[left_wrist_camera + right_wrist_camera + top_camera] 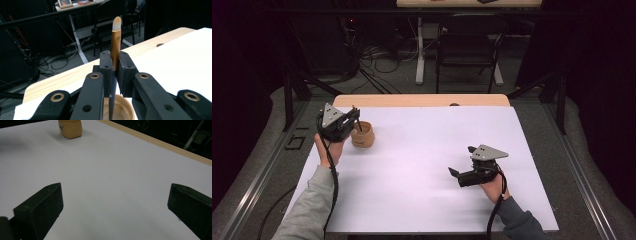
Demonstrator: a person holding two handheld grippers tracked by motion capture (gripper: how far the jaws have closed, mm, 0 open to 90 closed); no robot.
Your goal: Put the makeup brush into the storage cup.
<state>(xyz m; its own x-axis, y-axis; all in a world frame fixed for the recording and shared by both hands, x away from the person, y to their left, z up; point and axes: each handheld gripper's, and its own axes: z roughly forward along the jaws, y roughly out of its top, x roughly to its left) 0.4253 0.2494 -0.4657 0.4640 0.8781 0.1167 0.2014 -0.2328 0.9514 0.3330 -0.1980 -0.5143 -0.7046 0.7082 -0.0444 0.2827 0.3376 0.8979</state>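
My left gripper (353, 116) is shut on a slim brush (116, 42) with a gold ferrule and pale bristles that point up past the jaws. The brush's dark handle (358, 123) runs down into the mouth of a small round wooden cup (362, 135), which stands at the left rear of the white sheet. In the left gripper view the cup's rim (123, 110) lies right below the jaws. My right gripper (462, 160) rests open low over the sheet at the right front, nothing between its jaws. In the right gripper view the cup (70, 128) stands far off.
A white sheet (427, 150) covers the wooden table (422, 100), whose bare edge shows at the back. Behind the table stand a black chair (467, 45) and a white table leg (419, 50), with cables on the floor.
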